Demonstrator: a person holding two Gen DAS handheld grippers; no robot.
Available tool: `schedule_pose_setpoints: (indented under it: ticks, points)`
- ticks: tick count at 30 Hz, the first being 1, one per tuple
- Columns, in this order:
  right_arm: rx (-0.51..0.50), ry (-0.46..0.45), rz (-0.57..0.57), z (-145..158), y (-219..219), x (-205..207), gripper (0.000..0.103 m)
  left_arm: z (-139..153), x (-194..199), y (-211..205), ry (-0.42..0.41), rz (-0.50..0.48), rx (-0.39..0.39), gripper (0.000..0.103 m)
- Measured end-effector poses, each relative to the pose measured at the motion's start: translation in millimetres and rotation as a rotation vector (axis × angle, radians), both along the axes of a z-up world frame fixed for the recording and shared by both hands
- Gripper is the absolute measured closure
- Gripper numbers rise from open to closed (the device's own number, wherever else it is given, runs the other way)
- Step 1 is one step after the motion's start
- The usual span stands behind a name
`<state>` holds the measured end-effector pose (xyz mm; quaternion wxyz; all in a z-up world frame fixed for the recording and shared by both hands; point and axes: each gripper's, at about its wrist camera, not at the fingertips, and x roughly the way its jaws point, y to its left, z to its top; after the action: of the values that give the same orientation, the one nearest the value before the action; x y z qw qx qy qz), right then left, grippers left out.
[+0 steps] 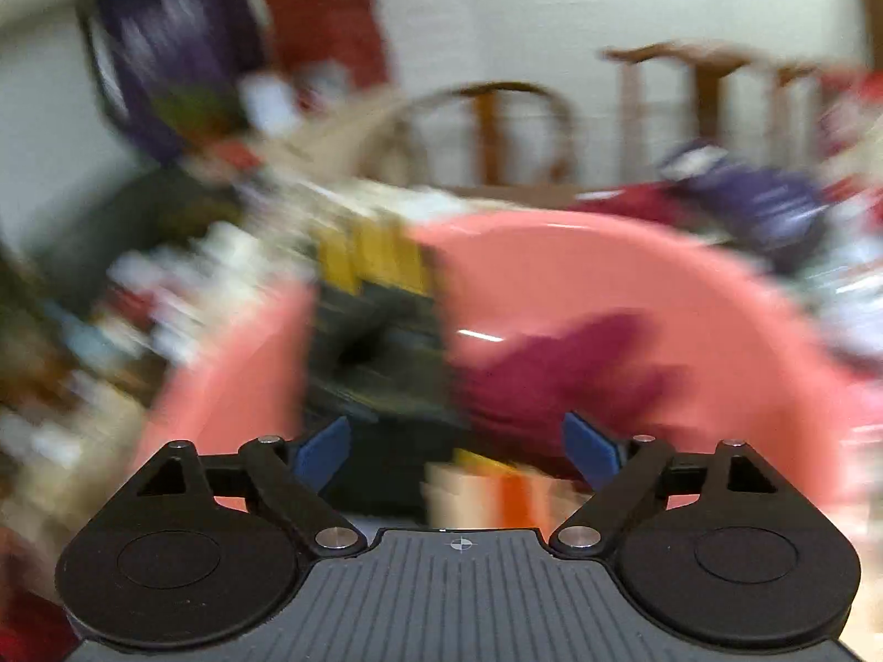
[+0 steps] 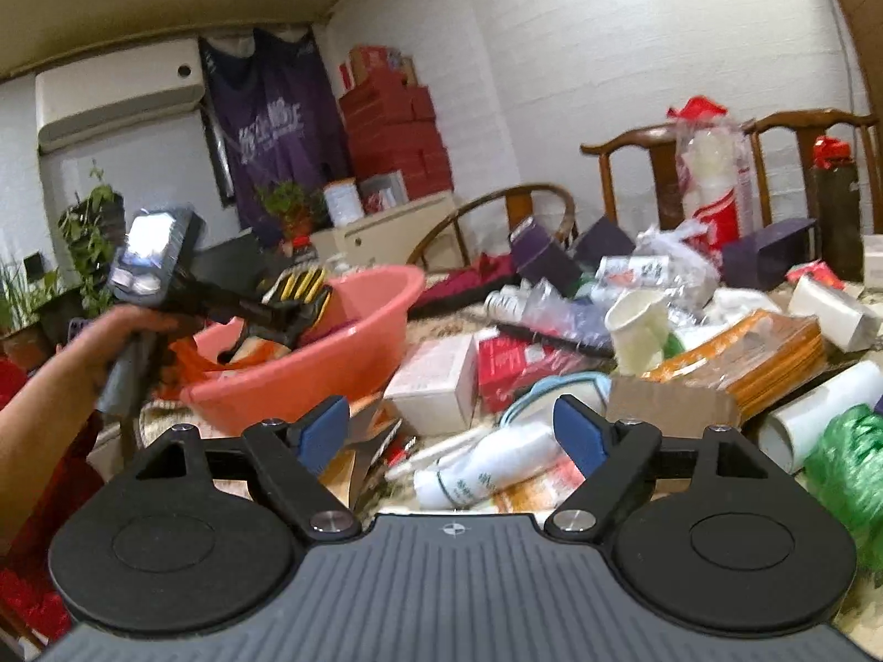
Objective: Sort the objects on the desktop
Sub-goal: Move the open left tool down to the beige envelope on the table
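A pink plastic basin [image 2: 309, 347] sits at one side of a table [image 2: 441, 325] heaped with household clutter, serving, by the look of it, as the collecting bin for the sorting job. The left gripper [image 2: 287, 325], gripped by the person's hand [image 2: 118, 331], hangs over the basin's near rim with its yellow-and-black fingers angled down into the bowl; its own camera view is heavily smeared, showing only the blue fingertips [image 1: 325, 452] set wide apart with nothing between them, above a dark red cloth [image 1: 557, 380] and an orange-and-white packet [image 1: 496, 485] lying inside the basin. That released spread suggests an item has just been let go there, though the blur leaves this a judgement. The right gripper [image 2: 458, 433] waits on the clutter side of the basin, its jaws likewise parted and grasping nothing, pointed toward the unsorted pile: a white carton [image 2: 436, 380] just beside the basin's wall, a white tube [image 2: 485, 474] lying flat nearer the camera than the carton, a paper cup [image 2: 640, 331] tipped on its side farther from the basin, and an orange packet [image 2: 756, 358] beyond the cup. Purple boxes [image 2: 557, 254] and a sleeve of disposable cups [image 2: 712, 182] stand behind the basin toward the wooden chairs [image 2: 645, 165]. Most of the heap remains outside the basin, so the sort appears to be at an early stage, with the tube the nearest candidate for the right gripper.
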<state>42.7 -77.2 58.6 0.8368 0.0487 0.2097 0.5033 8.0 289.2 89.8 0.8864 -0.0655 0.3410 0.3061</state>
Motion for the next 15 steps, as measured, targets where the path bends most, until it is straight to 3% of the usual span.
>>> schedule_pose_setpoints:
  ticks: [2, 3, 7, 10, 13, 15]
  points:
    - [-0.025, 0.0, 0.007, -2.8, 3.2, 3.1, 0.019, 1.4, -13.2, -12.2, -0.063, -0.067, -0.095, 0.008]
    - [-0.031, 0.0, -0.002, -3.7, 3.6, 5.2, 0.019, 2.0, -20.3, -24.4, -0.084, -0.081, -0.082, 0.008]
    - [-0.009, 0.074, -0.025, -6.1, -3.0, 20.5, 0.019, 5.1, -46.5, -80.8, -0.136, -0.145, 0.096, 0.005]
    - [0.01, 0.115, -0.025, -6.6, -6.6, 25.7, 0.019, -3.2, -67.5, -127.7, -0.177, -0.253, 0.173, 0.002]
    - [-0.006, 0.105, -0.014, -5.8, -6.7, 25.5, 0.019, -23.9, -75.5, -161.1, -0.143, -0.338, 0.236, 0.001]
    - [-0.014, 0.108, -0.003, -6.1, -5.9, 25.0, 0.019, -41.0, -80.0, -176.2, -0.105, -0.347, 0.332, 0.001]
